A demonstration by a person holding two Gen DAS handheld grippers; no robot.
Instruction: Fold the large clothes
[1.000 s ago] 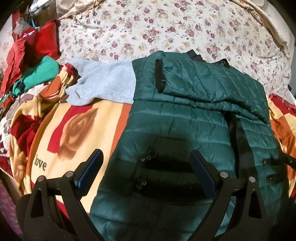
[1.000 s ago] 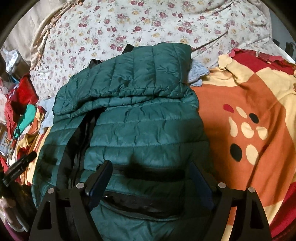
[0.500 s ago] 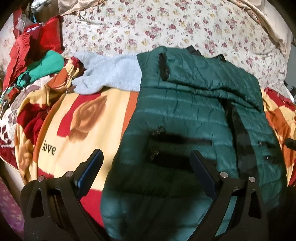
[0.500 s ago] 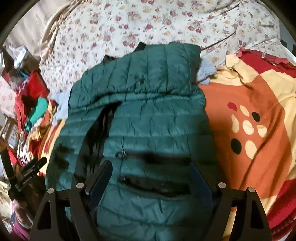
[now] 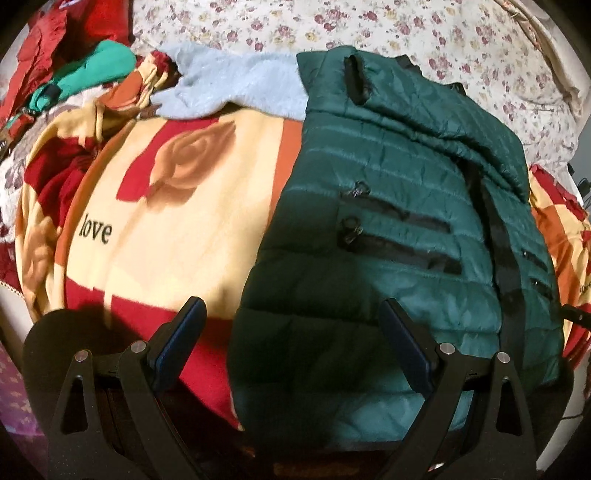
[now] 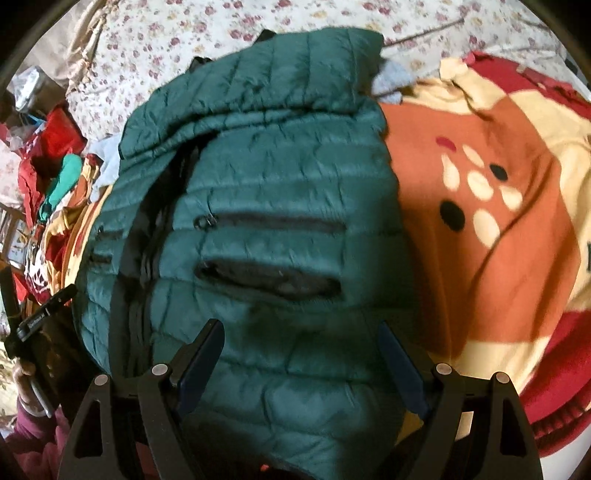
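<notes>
My left gripper (image 5: 291, 332) hangs with jaws spread, empty, over the near left edge of the green quilted jacket (image 5: 388, 206) on the "love" blanket (image 5: 177, 221). My right gripper (image 6: 301, 354) gapes above its hem, gripping nothing.

A dark green quilted jacket (image 5: 399, 206) lies on a blanket (image 5: 177, 206) patterned in cream, red and orange with the word "love" printed on it. The left tool (image 5: 291, 347) hangs above the jacket's lower left edge, its jaws wide apart and holding nothing. A pale blue fleece garment (image 5: 236, 88) lies beside the jacket's top, on a flowered bedsheet (image 5: 424, 33).
</notes>
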